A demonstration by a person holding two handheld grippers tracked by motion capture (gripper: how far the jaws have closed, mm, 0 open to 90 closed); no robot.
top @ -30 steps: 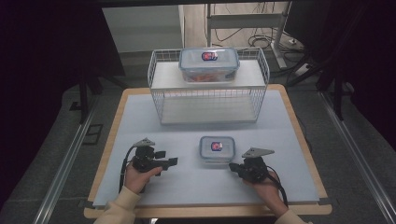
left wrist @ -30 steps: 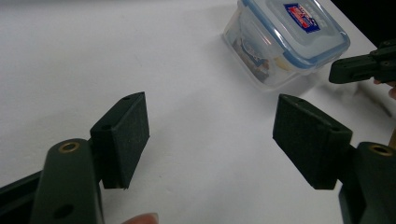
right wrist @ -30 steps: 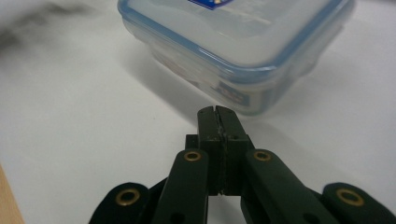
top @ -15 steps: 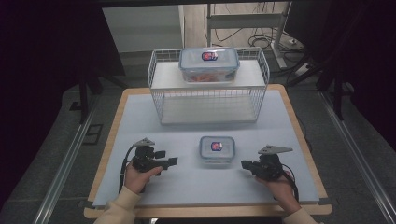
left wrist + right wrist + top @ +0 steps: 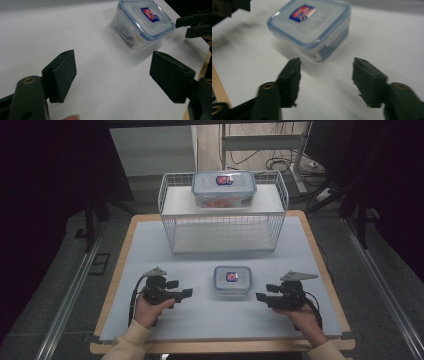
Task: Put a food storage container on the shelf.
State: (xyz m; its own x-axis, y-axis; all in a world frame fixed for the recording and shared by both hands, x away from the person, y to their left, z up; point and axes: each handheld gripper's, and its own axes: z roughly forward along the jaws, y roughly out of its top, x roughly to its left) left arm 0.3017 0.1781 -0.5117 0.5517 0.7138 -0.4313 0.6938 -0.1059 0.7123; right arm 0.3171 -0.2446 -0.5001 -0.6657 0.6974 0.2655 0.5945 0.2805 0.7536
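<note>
A small clear container [image 5: 232, 280] with a blue-rimmed lid and a red and blue label sits on the white table top, between my two grippers. My left gripper [image 5: 181, 289] lies to its left and points at it. Its jaws have just been opening a little wider, with nothing between them [image 5: 113, 72]. My right gripper [image 5: 265, 292] lies to the right of the small container [image 5: 312, 27], a short gap away. Its jaws [image 5: 325, 72] have just been opening and stand apart over bare table. The small container [image 5: 143, 23] is touched by neither gripper.
A white wire rack [image 5: 223, 227] stands at the back of the table, and a larger lidded container [image 5: 223, 189] rests on its top shelf. The table's wooden edge [image 5: 115, 285] runs along the sides. Dark floor and cables lie beyond.
My right gripper has drawn back to the right, away from the small container, and its jaws went from shut to open. The left hand has stayed put.
</note>
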